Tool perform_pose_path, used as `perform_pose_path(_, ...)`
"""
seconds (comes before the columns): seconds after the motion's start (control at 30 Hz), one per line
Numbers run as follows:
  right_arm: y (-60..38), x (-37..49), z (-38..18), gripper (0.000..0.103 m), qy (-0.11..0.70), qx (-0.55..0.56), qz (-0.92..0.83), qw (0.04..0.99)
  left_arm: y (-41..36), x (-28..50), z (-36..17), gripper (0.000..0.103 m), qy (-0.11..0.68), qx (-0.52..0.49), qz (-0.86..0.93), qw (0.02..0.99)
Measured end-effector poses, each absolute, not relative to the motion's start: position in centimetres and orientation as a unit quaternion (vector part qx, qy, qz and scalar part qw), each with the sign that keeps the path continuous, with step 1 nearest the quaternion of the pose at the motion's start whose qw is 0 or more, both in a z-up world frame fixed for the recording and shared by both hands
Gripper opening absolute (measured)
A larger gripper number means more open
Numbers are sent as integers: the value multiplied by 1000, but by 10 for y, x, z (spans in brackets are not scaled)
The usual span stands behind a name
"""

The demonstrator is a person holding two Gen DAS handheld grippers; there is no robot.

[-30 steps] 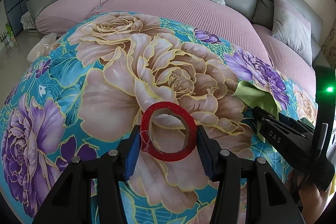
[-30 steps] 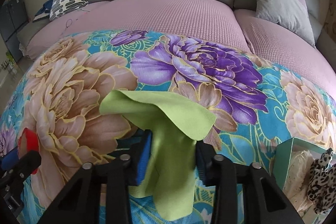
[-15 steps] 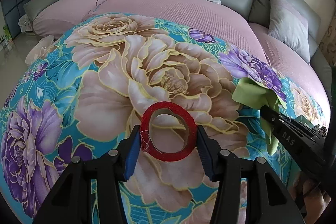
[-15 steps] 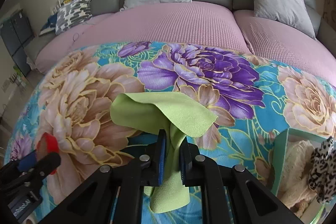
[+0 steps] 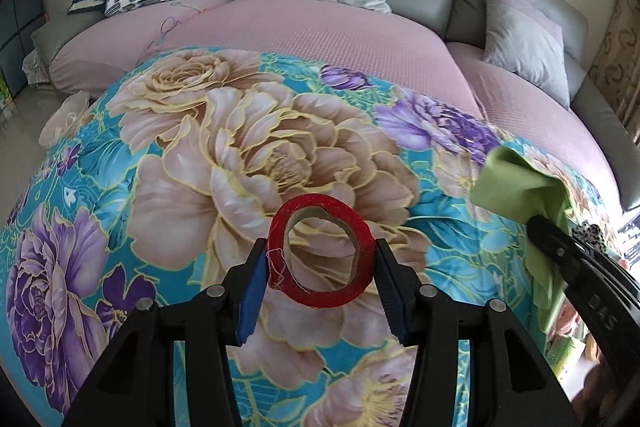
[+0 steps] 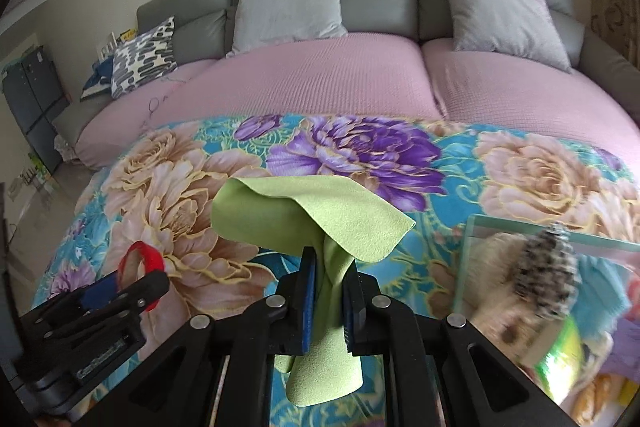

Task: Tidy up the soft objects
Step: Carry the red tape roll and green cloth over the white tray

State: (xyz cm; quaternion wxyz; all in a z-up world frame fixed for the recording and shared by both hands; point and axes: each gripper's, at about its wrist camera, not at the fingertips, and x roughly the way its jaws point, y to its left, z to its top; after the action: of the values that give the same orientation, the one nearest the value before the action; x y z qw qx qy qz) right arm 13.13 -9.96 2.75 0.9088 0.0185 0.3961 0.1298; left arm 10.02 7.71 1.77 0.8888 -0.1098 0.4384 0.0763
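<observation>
A: We see the green cloth (image 6: 320, 223) pinched between the fingers of the right gripper (image 6: 330, 301); its long axis runs up and down, one end flopping over above the jaws, the other hanging below, over the floral blanket (image 6: 360, 147).

B: And our left gripper (image 5: 318, 287) clamps the red tape roll (image 5: 320, 251) by its sides, its opening facing up and toward us.

A: We find a clear bin (image 6: 520, 227) at right holding a leopard-print piece (image 6: 548, 271), blurred.
</observation>
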Motion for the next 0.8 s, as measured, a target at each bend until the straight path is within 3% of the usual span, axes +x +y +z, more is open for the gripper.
perform_pose_path(0.8,-250,15,51,12,388,100,-6,916,-73,52,77,53,395,-6,-100,913)
